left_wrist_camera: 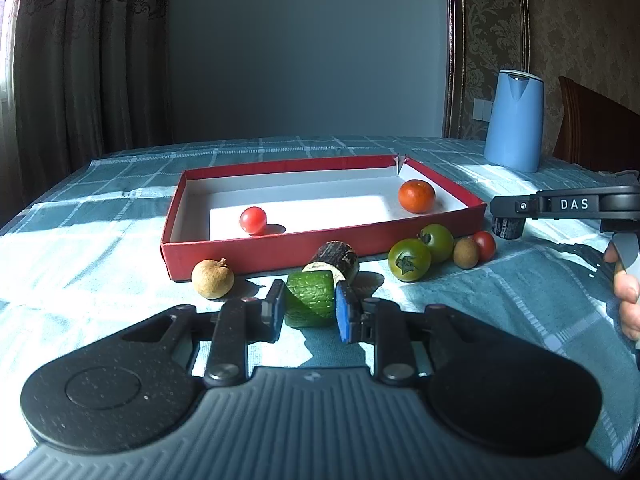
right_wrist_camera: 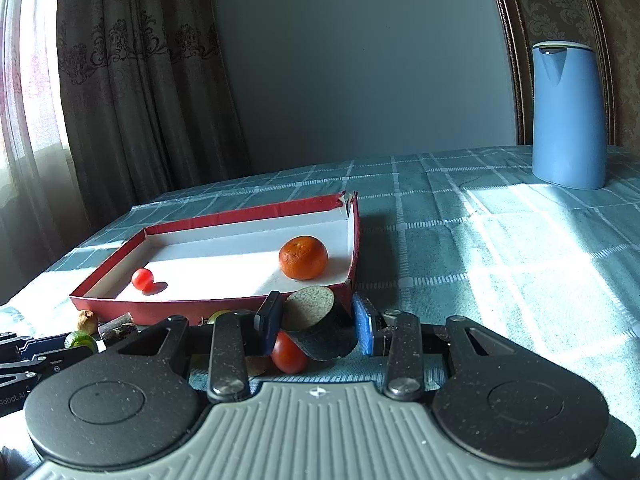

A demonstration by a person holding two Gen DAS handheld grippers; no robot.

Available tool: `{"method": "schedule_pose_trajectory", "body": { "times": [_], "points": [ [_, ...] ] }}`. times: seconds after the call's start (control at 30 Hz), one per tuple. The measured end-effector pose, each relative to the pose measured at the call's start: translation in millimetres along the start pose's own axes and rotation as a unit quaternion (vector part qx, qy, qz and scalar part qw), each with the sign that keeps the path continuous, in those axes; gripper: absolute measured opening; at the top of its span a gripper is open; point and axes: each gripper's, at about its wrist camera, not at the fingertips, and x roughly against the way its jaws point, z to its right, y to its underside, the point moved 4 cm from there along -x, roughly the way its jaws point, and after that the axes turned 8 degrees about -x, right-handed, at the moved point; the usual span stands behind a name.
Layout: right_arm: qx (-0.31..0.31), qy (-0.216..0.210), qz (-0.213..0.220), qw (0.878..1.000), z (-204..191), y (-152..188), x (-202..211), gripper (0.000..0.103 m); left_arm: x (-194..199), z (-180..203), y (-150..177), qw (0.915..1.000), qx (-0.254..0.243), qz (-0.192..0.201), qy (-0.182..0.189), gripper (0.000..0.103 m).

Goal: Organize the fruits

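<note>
A red box (left_wrist_camera: 256, 254) with a white floor holds a cherry tomato (left_wrist_camera: 253, 220) and an orange mandarin (left_wrist_camera: 416, 196). My left gripper (left_wrist_camera: 310, 308) has its pads against both sides of a green cucumber piece (left_wrist_camera: 311, 298) on the cloth. Behind it lies a dark eggplant piece (left_wrist_camera: 338, 258). A brown longan (left_wrist_camera: 212, 279), two green tomatoes (left_wrist_camera: 409, 260), a small brown fruit (left_wrist_camera: 466, 253) and a red cherry tomato (left_wrist_camera: 485, 245) lie in front of the box. My right gripper (right_wrist_camera: 316, 326) straddles a dark eggplant piece (right_wrist_camera: 320, 330), jaws apart with a gap on the right side; a cherry tomato (right_wrist_camera: 289, 353) lies beneath.
A blue kettle (left_wrist_camera: 514, 120) stands at the back right of the checked teal tablecloth (left_wrist_camera: 80, 248). A wooden chair back (left_wrist_camera: 596, 128) is at the far right. Curtains hang on the left.
</note>
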Motion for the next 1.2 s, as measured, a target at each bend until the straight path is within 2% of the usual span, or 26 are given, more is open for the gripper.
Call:
{"method": "schedule_pose_trajectory", "body": {
  "times": [0.2,0.3,0.53,0.6,0.7,0.77,0.8,0.97,1.0,1.03,1.07,1.13,1.2],
  "points": [
    [0.02,-0.006,0.004,1.0,-10.7,-4.9,1.6,0.037,6.5,-7.2,-9.7,0.9999,0.009,0.013,-0.005,0.023],
    [0.028,-0.008,0.012,0.999,-17.4,-11.8,-0.3,0.037,5.2,-9.6,-22.0,0.9997,0.007,0.019,-0.01,0.017],
    [0.053,-0.011,0.014,0.998,-40.9,-33.3,-27.8,0.037,-17.1,-5.9,-53.9,0.9995,-0.016,0.025,-0.008,0.016],
    [0.058,-0.012,0.011,0.998,-47.0,-37.7,-39.3,0.037,-21.8,-8.2,-55.7,0.9995,-0.019,0.019,-0.017,0.016],
    [0.052,-0.023,0.007,0.998,-50.3,-37.2,-48.4,0.037,-11.8,-16.9,-46.3,0.9997,-0.016,0.018,-0.009,0.018],
    [0.058,-0.026,0.002,0.998,-50.2,-32.8,-50.0,0.037,-0.7,-21.9,-34.5,0.9999,-0.009,0.008,0.002,0.027],
    [0.062,-0.023,0.0,0.998,-50.6,-30.6,-50.6,0.037,5.9,-25.2,-27.4,0.9999,0.003,0.005,0.012,0.04],
    [0.054,-0.023,-0.007,0.998,-48.0,-28.4,-52.2,0.037,47.7,-29.6,9.0,0.9955,0.073,0.007,0.06,0.054],
    [0.054,-0.023,-0.005,0.998,-47.9,-28.4,-51.5,0.037,57.9,-27.3,17.6,0.994,0.088,0.013,0.063,0.071],
    [0.055,-0.022,-0.005,0.998,-47.6,-28.4,-51.4,0.037,71.7,-22.4,28.2,0.9936,0.098,0.02,0.052,0.077],
    [0.054,-0.022,-0.005,0.998,-47.3,-28.2,-51.4,0.037,81.1,-17.9,34.5,0.9947,0.092,0.027,0.039,0.077],
    [0.051,-0.022,-0.007,0.998,-46.4,-27.5,-51.6,0.037,100.6,-0.8,47.7,0.9979,0.054,0.036,0.006,0.085],
    [0.05,-0.024,-0.009,0.998,-46.7,-27.3,-52.6,0.037,103.4,15.0,52.9,0.9993,0.014,0.029,-0.017,0.083]
  ]
}}
